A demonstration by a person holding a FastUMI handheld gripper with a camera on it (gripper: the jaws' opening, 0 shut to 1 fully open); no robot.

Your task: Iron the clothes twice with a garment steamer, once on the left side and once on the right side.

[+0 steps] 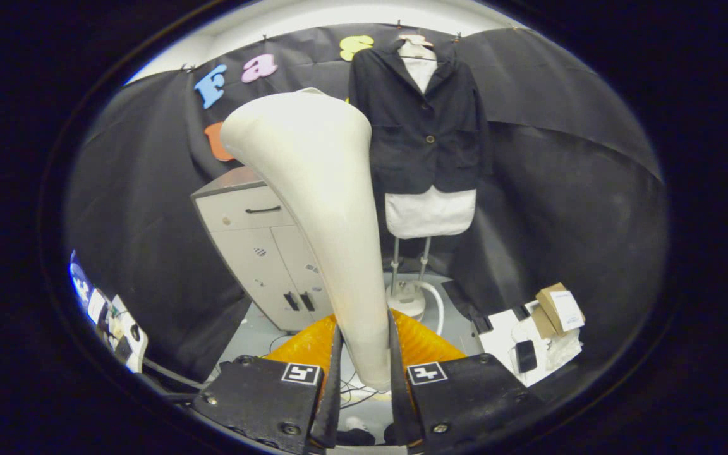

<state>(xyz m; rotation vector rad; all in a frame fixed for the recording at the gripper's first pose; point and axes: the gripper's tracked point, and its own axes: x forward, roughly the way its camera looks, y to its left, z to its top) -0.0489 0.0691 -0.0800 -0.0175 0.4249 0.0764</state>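
My gripper is shut on the handle of a cream-white garment steamer, both fingers pressing its narrow lower end. The steamer rises from between the fingers and flares into a wide head. Beyond it hangs a dark jacket over a white shirt on a hanger, raised on a two-rod stand with a white base. The steamer head stands to the left of the jacket and covers part of its left edge; whether it touches the cloth I cannot tell.
A light grey cabinet with a drawer and doors stands left of the stand. To the right, a white surface carries a cardboard box and a dark phone-like item. Cables lie on the floor below the fingers.
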